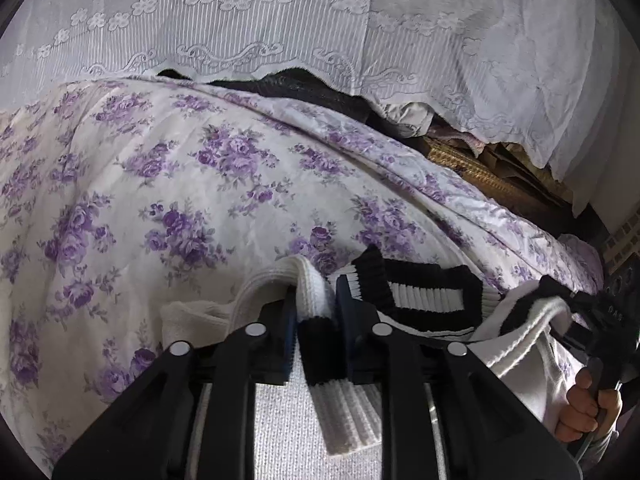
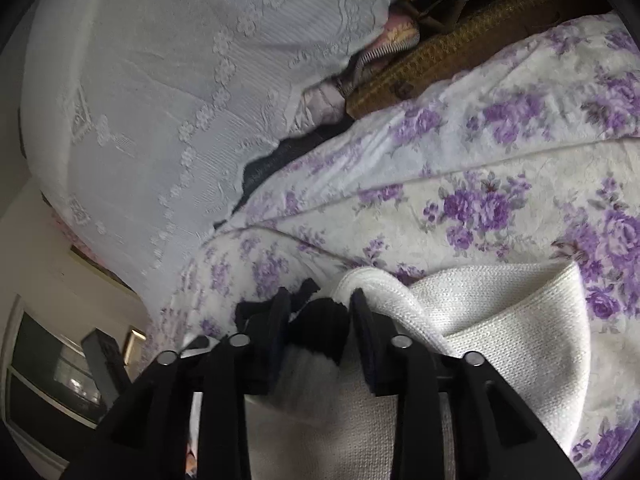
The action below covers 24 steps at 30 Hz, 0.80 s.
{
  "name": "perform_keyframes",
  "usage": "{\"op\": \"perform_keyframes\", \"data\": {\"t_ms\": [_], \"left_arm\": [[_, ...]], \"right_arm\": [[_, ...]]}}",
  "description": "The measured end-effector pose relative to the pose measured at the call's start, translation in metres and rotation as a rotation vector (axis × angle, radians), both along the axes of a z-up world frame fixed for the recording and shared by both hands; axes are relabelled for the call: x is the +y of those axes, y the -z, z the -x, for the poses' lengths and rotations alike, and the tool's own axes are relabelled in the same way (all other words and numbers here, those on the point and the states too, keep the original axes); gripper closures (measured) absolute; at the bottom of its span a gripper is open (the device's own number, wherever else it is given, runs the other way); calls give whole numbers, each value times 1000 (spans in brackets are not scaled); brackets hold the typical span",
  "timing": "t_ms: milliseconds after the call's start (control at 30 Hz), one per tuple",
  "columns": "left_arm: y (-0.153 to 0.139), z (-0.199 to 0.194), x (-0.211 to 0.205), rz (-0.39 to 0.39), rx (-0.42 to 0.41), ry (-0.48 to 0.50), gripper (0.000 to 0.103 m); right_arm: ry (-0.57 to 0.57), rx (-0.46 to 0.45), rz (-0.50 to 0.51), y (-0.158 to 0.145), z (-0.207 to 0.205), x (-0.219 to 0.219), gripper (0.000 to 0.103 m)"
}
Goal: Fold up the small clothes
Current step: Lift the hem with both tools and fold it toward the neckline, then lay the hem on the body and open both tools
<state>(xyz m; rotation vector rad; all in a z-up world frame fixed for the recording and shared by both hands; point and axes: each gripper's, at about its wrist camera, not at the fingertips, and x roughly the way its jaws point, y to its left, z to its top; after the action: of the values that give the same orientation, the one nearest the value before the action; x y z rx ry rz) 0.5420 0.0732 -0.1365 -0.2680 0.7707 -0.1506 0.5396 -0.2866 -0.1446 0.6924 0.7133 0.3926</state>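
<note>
A small white knit sweater [image 1: 432, 296] with black-and-white ribbed trim lies on a bed with a purple-flowered cover [image 1: 180, 184]. My left gripper [image 1: 316, 296] is shut on a ribbed edge of the sweater, with black and white cuff fabric hanging between its fingers. The right gripper shows at the far right of the left wrist view [image 1: 600, 312], held by a hand. In the right wrist view my right gripper [image 2: 320, 304] is shut on a black-trimmed edge of the sweater [image 2: 500, 312], whose white body spreads to the right.
A white lace curtain [image 1: 320, 20] hangs behind the bed. Dark clothes and a brown woven item [image 1: 480, 172] lie between bed and curtain. A dark-framed cabinet [image 2: 52, 376] stands at the lower left of the right wrist view.
</note>
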Motion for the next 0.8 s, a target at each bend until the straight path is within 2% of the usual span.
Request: {"op": "perform_keyframes", "data": {"t_ms": [100,133,233,267,333,400,500,567,633,733,767,800], "left_arm": [[-12,10,1,-2,-52,6,68],[-16,13,3,9,-70,7,59],[-29,20,10,46,-119,-4,45],[-31,21,12,63,-125,3,37],[-32,20,12,86,-113,23,28],[-31,20,12,86,-106,16,26],[-29,18,12,97,-86,24,18],[-30,19,10,28,-92,-37,8],[-30,21,10,-18,-95,-71,8],[-35,24,10,21,-95,-39,8],[-37,25,9,-6,-103,-58,8],[-37,24,7,-53,-99,-80,8]], "right_arm": [[31,-54,13,-12,8,-6,59],[34,-65,29,-15,10,-5,59],[26,-82,111,-21,12,4,59],[25,-84,148,-22,12,8,59],[29,-89,206,-21,11,15,59],[41,-78,243,-18,9,14,59],[40,-42,255,-12,4,11,59],[21,-21,277,-7,-1,14,59],[26,-4,323,-2,-3,17,58],[-5,41,415,6,-7,28,53],[-2,59,452,10,-9,30,54],[2,67,445,15,-9,29,68]]}}
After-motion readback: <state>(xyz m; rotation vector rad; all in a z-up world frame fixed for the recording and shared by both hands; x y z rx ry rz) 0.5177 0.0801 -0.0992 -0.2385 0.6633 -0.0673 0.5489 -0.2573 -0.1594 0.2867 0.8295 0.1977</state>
